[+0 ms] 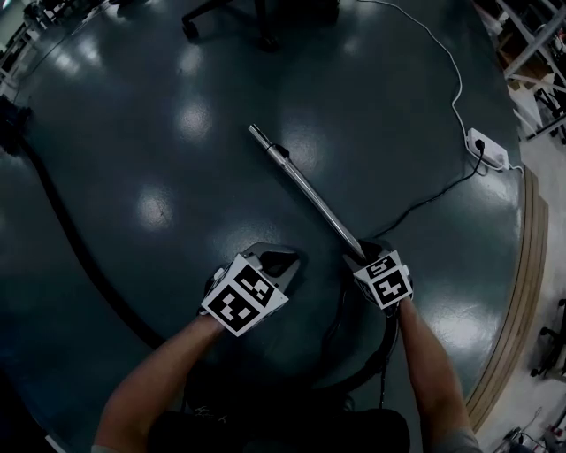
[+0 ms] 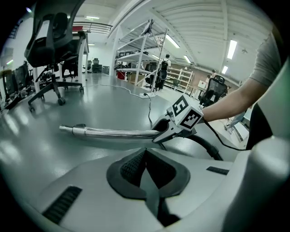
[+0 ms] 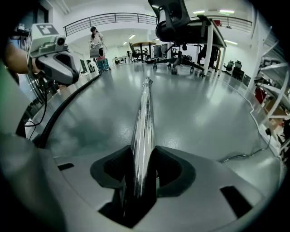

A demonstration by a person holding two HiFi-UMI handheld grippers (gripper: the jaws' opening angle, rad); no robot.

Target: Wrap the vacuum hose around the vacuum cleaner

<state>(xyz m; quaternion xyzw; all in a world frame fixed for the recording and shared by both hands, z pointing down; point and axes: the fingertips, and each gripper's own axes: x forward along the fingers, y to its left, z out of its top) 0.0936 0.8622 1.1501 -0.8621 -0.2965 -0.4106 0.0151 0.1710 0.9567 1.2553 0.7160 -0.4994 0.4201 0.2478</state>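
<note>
A shiny metal vacuum wand [image 1: 305, 188] lies slanted across the dark floor. Its near end sits between the jaws of my right gripper [image 1: 361, 252], which are shut on it. In the right gripper view the wand [image 3: 144, 122] runs straight out from between the pads. A black ribbed hose [image 1: 71, 239] curves from the far left down toward my feet and loops under my arms. My left gripper [image 1: 279, 261] hovers just left of the wand's near end, shut and empty. The left gripper view shows the wand [image 2: 113, 132] and the right gripper [image 2: 183, 118] side-on. No vacuum cleaner body shows clearly.
An office chair base [image 1: 239, 18] stands at the far side. A white power strip [image 1: 486, 149] with a white cable and a black cable lies at right. A raised wooden strip [image 1: 522, 292] edges the floor at right. Shelving [image 2: 149, 54] stands in the distance.
</note>
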